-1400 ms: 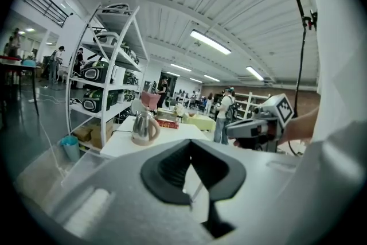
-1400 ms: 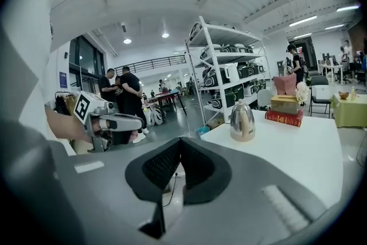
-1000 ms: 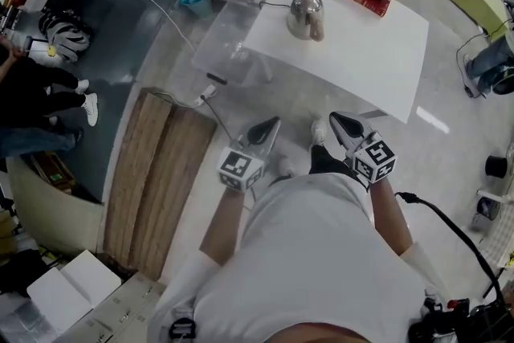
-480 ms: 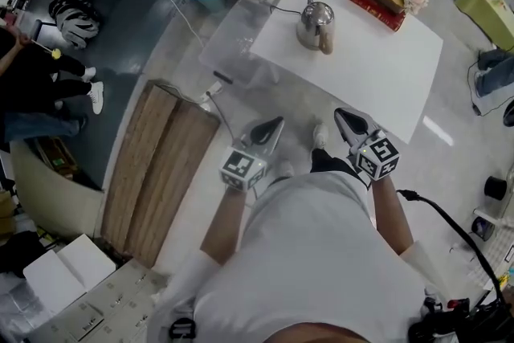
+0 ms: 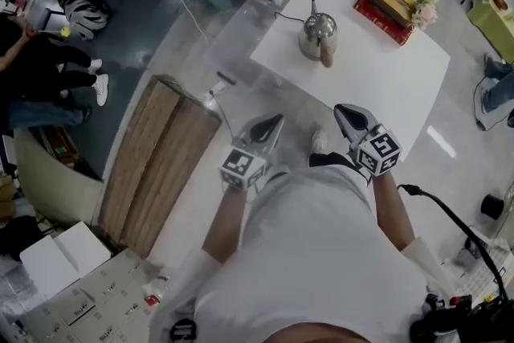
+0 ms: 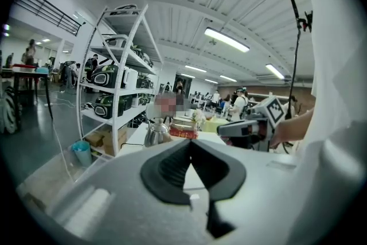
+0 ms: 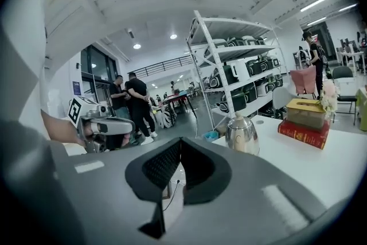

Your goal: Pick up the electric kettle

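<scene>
Left claw [image 5: 275, 122] and right claw [image 5: 341, 109], both pressed together and empty, sit mid-frame; electric kettle [image 5: 318, 34] stands on white tabletop [image 5: 385, 76], upper centre. Only head view shows wooden boards [image 5: 161, 165] at left.

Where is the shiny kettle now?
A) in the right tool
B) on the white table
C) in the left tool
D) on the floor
B: the kettle stands on the white table, and the left tool and right tool are shut, empty, short of it.
</scene>
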The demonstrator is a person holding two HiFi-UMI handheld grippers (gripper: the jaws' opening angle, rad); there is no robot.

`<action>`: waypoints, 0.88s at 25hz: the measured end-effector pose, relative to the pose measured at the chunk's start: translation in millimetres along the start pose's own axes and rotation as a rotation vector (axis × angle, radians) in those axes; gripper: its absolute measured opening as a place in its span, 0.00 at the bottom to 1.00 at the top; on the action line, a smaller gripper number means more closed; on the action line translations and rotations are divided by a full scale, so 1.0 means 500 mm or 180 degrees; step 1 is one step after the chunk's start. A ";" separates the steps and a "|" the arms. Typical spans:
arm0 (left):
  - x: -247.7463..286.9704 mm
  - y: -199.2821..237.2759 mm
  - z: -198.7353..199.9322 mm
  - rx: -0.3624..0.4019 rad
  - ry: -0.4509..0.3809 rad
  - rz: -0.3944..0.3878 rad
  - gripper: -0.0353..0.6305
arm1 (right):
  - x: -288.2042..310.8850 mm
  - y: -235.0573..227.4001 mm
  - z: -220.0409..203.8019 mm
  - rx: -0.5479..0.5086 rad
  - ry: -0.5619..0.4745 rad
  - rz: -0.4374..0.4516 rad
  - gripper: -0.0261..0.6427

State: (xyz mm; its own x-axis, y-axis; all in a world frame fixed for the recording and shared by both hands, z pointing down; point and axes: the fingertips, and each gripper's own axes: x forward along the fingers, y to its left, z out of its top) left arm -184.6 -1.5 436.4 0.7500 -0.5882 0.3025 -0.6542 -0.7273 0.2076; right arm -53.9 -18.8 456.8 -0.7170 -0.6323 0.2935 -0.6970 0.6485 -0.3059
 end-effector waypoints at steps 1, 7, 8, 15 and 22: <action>0.010 0.001 0.002 -0.0025 -0.0006 0.0029 0.06 | 0.001 -0.011 0.004 -0.0014 0.0010 0.0034 0.05; 0.076 0.003 0.014 -0.0077 -0.0019 0.0159 0.06 | 0.003 -0.085 0.024 -0.0075 0.0096 0.0185 0.05; 0.086 0.005 0.015 -0.0074 -0.0013 0.0184 0.06 | 0.004 -0.096 0.026 -0.0085 0.0115 0.0212 0.05; 0.145 0.022 0.023 -0.0084 -0.0004 0.0344 0.06 | 0.010 -0.167 0.030 -0.0139 0.0213 0.0380 0.06; 0.172 0.034 0.017 -0.0091 0.0054 0.0430 0.06 | 0.021 -0.217 0.023 -0.0176 0.0294 0.0464 0.06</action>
State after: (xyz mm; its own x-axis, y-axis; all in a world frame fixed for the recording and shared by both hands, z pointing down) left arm -130.5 -67.4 458.0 0.6532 -0.6740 0.3450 -0.7519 -0.6312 0.1904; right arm 14.4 -100.6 482.6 -0.8059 -0.4898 0.3325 -0.5830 0.7544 -0.3016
